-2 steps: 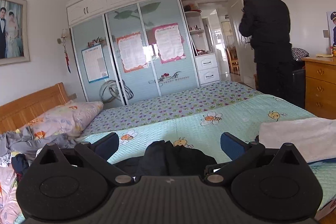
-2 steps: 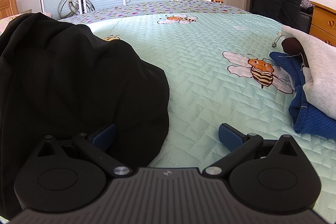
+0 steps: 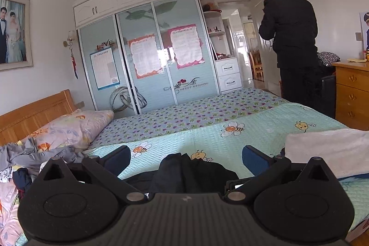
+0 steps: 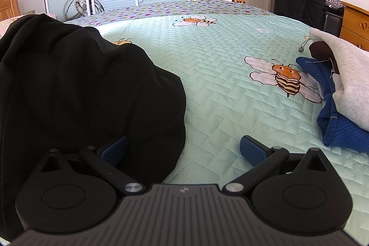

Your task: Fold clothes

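A black garment (image 4: 76, 89) lies bunched on the mint bee-print quilt (image 4: 219, 75), filling the left half of the right wrist view. My right gripper (image 4: 184, 150) is open; its left finger rests against the garment's edge and its right finger is over bare quilt. In the left wrist view the same black garment (image 3: 193, 173) sits low between the fingers of my left gripper (image 3: 186, 159), which is open and holds nothing. A blue knit garment (image 4: 334, 117) lies under a folded white one (image 4: 350, 84) at the right.
A person in dark clothes (image 3: 293, 38) stands by the door at the far right. A wooden dresser (image 3: 352, 93) stands beside the bed. Pillow (image 3: 69, 128) and crumpled grey clothes (image 3: 30, 156) lie by the headboard. The white folded garment (image 3: 332, 149) shows right of the left gripper.
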A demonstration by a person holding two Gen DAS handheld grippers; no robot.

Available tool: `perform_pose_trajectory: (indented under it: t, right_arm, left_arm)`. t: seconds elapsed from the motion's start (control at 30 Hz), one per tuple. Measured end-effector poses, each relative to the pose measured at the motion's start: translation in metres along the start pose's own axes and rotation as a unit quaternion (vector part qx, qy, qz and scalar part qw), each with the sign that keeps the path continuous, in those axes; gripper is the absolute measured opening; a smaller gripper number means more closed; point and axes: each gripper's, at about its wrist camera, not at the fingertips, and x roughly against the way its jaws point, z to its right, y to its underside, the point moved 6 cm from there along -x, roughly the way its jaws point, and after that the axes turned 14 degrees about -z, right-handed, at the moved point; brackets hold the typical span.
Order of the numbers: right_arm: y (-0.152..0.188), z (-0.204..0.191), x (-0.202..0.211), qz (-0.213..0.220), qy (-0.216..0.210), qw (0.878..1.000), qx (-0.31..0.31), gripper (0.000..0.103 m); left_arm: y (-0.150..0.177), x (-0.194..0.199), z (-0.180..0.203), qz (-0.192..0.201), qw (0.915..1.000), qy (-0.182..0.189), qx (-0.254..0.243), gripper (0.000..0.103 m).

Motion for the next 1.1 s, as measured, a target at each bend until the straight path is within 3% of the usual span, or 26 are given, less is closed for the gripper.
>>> perform_pose_trajectory:
  t: [0.47,0.53,0.6,0.73,0.9,1.0,1.1]
  right_arm:
    - [0.000,0.001,-0.002,-0.001,-0.001,1.000,-0.001,0.103]
    - [0.000,0.000,0.000,-0.001,0.000,1.000,0.000,0.103]
    - [0.000,0.000,0.000,-0.001,0.000,1.000,0.000,0.103]
    - [0.000,0.000,0.000,0.000,0.000,1.000,0.000,0.103]
    - [0.000,0.000,-0.001,0.000,0.001,1.000,0.000,0.103]
    - [0.000,0.000,-0.001,0.000,0.001,1.000,0.001,0.103]
    - [0.000,0.000,-0.001,0.000,0.001,1.000,0.001,0.103]
  left_arm:
    - [0.002,-0.011,0.002,-0.004,0.9999,-0.003,0.010,0.103]
    - [0.008,-0.023,-0.008,-0.020,0.9993,0.008,0.029,0.103]
    - [0.020,-0.048,-0.025,-0.067,0.9950,0.029,0.068,0.103]
    - [0.063,-0.121,-0.075,-0.172,0.9706,0.048,0.162,0.103]
    - [0.128,-0.212,-0.131,-0.255,0.9367,0.005,0.239,0.103]
    - [0.164,-0.255,-0.152,-0.307,0.9082,-0.008,0.285,0.102]
    - [0.194,-0.293,-0.170,-0.337,0.8729,0.046,0.350,0.102]
